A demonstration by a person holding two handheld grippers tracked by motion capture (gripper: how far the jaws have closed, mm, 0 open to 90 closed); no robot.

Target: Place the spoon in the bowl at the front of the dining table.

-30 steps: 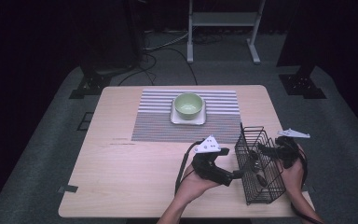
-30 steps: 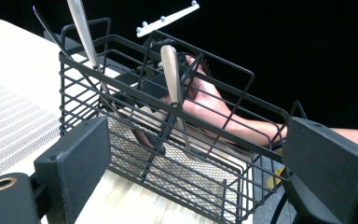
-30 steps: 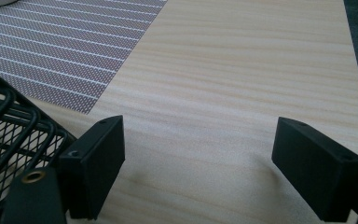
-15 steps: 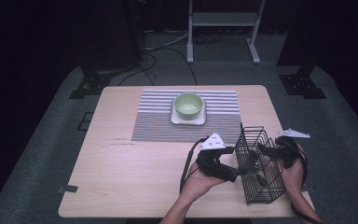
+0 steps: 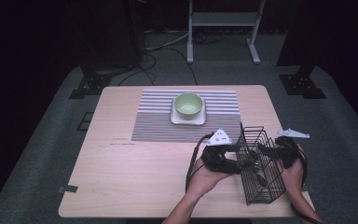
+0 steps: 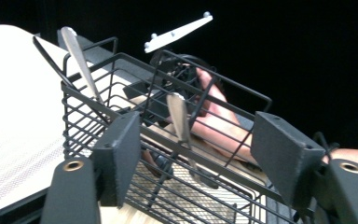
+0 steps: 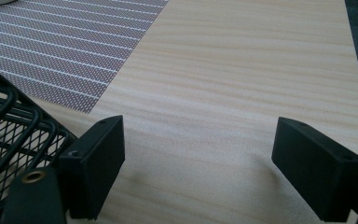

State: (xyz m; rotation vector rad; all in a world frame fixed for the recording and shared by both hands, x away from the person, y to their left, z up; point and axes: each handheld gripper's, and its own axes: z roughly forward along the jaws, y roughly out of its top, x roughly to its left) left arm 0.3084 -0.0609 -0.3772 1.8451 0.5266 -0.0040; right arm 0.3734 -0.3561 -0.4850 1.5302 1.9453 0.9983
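The counter (image 5: 135, 177) is a light wooden top. A striped grey mat (image 5: 158, 116) lies at the middle of its far edge.

The wire basket (image 5: 258, 168) is black and stands upright near the near right corner of the counter, with its long side running from the far edge toward the near edge. In the left tool view its top rail crosses between the two jaws of that tool. The mat's near right corner lies just beside the basket's far end.

The left tool (image 5: 242, 164) is held in the person's left hand (image 5: 205, 176) at the basket's left wall. Its jaws stand wide apart, released, one on each side of a section of the basket's rim, not pressing on it.

The right tool (image 5: 266, 150) is held in the person's right hand (image 5: 292, 170) at the basket's right wall, toward the right edge of the counter. In the right tool view its jaws are spread wide, released, over bare counter, with the basket's corner just beside one jaw.

A square white plate (image 5: 188, 115) rests on the mat. A green bowl (image 5: 188, 104) sits on the plate.

Two metal utensils (image 6: 181, 122) stand tilted inside the basket. One handle (image 6: 77, 53) leans out past the far corner of the rim. Their lower ends are hidden by the wire mesh, so the type cannot be told.
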